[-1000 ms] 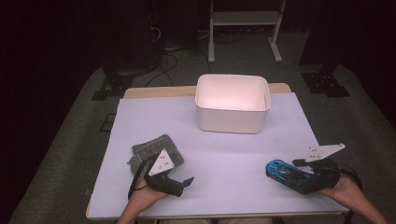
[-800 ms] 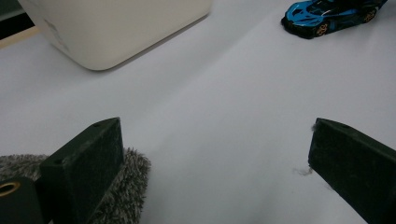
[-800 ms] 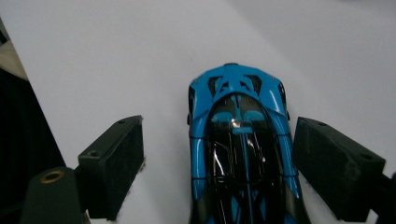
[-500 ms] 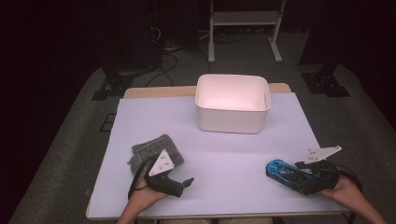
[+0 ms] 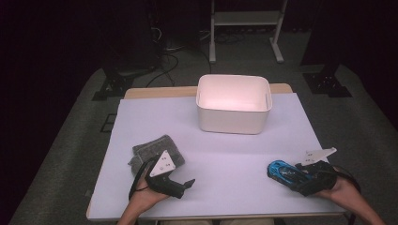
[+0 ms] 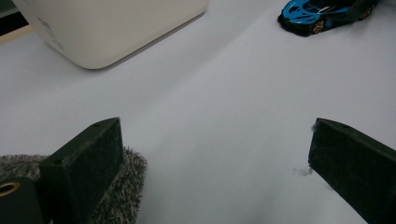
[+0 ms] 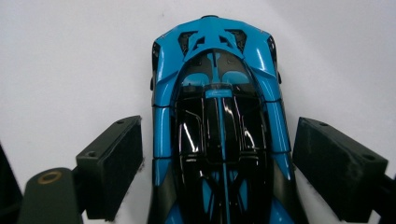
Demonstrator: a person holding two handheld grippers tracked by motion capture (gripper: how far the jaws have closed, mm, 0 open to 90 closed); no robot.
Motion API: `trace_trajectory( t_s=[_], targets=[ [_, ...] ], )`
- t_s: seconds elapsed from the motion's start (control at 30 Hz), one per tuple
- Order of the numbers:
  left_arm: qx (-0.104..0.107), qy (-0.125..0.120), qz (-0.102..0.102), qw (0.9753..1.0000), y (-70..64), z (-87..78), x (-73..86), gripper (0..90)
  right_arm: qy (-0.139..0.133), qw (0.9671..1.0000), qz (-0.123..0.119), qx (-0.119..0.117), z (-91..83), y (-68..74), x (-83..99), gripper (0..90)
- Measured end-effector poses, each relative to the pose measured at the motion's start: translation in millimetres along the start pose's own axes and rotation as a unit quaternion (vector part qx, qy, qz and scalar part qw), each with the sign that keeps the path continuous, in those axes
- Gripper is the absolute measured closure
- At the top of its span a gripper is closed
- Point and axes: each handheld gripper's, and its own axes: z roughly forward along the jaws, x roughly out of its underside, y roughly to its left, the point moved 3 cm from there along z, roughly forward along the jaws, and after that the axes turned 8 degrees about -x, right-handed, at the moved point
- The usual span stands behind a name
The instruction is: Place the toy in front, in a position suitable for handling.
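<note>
The right tool [image 7: 219,163] straddles the blue car [image 7: 217,116], jaws wide, not touching it; the left tool [image 6: 215,172] gapes beside the grey cloth [image 5: 157,151].

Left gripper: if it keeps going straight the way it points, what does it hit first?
Probably nothing nearby. The left gripper, open, points across bare white table cover. The white plastic bin lies left of that line, the blue and black toy car right of it. Depth is unclear.
</note>
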Motion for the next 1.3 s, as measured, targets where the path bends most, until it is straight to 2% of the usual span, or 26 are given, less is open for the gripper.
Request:
trace_trajectory(
  t_s=[0.27, 0.47, 0.67, 0.8, 1.03, 1.3],
  targets=[
    [0.0, -0.003, -0.003, 1.0, 0.5, -0.4, 0.3, 3.1, 0.004, 1.0, -0.008, 0.004, 6.5, 0.2, -4.4, 15.3],
    [-0.001, -0.003, -0.004, 1.0, 1.4, -1.0, 0.5, 3.1, 0.017, 0.9997, -0.009, 0.014, 13.6, 0.8, -1.4, 14.8],
    [-0.001, -0.003, -0.003, 1.0, 1.3, -1.3, 0.6, 3.1, 0.015, 0.9997, -0.012, 0.014, 13.5, 0.5, -0.8, 16.3],
    [-0.002, -0.004, -0.002, 1.0, 1.9, -2.0, 0.6, 3.1, 0.011, 0.9997, -0.019, 0.012, 11.5, 1.6, 0.0, 24.4],
    [-0.003, -0.005, -0.002, 1.0, 2.2, -2.6, 0.4, 3.1, 0.027, 0.9995, -0.013, 0.015, 11.4, 1.5, -3.9, 25.0],
    [-0.004, -0.007, -0.004, 1.0, 3.1, -2.8, 0.6, 3.1, 0.019, 0.9996, -0.013, 0.017, 10.5, 2.2, -2.6, 25.2]
  ],
)
